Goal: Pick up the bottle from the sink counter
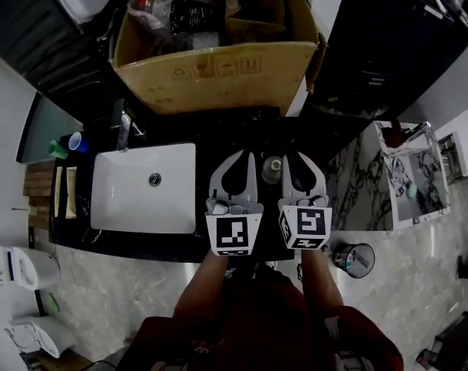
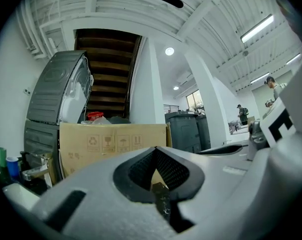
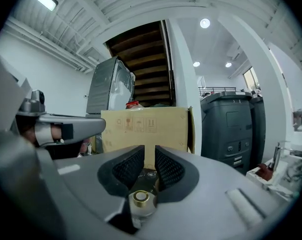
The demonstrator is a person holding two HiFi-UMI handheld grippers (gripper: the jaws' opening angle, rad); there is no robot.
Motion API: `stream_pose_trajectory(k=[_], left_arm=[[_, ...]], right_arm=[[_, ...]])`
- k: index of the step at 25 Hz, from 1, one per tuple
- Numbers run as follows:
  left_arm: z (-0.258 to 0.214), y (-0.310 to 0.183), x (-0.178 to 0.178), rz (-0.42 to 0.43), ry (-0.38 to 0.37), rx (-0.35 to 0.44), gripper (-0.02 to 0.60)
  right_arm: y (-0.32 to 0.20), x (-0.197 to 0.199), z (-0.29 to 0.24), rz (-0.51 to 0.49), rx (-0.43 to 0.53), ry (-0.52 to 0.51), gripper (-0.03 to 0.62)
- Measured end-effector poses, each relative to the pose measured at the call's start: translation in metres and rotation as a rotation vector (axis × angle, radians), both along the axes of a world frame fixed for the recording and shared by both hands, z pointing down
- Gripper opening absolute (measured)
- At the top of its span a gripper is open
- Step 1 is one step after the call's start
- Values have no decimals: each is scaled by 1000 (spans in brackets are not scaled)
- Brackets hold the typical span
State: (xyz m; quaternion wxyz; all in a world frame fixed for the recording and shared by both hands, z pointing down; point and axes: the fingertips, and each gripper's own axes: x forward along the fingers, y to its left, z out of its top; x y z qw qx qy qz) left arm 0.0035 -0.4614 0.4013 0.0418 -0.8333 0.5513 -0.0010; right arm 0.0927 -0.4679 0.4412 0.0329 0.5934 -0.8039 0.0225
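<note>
Dark marbled sink counter (image 1: 218,130), beside a white rectangular basin (image 1: 125,203), carries the small pale-capped bottle (image 1: 273,166), upright between both tongs. The left gripper (image 1: 238,158) is clenched and empty; the right gripper (image 1: 297,158) stands slightly parted, empty, probably readying a sideways grasp

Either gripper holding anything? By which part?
Nothing held. Left gripper: fingers together, empty. Right gripper: fingers slightly apart, empty. The bottle stands on the counter between the two, ungripped.
</note>
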Motion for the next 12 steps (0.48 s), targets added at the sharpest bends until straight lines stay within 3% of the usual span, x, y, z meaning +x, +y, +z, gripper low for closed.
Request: stream_pose_trajectory(k=[12], left_arm=[[35,-8,-8,-9,-3,-76,3]], right_arm=[[-8,-17,60,-56,-148,19,256]])
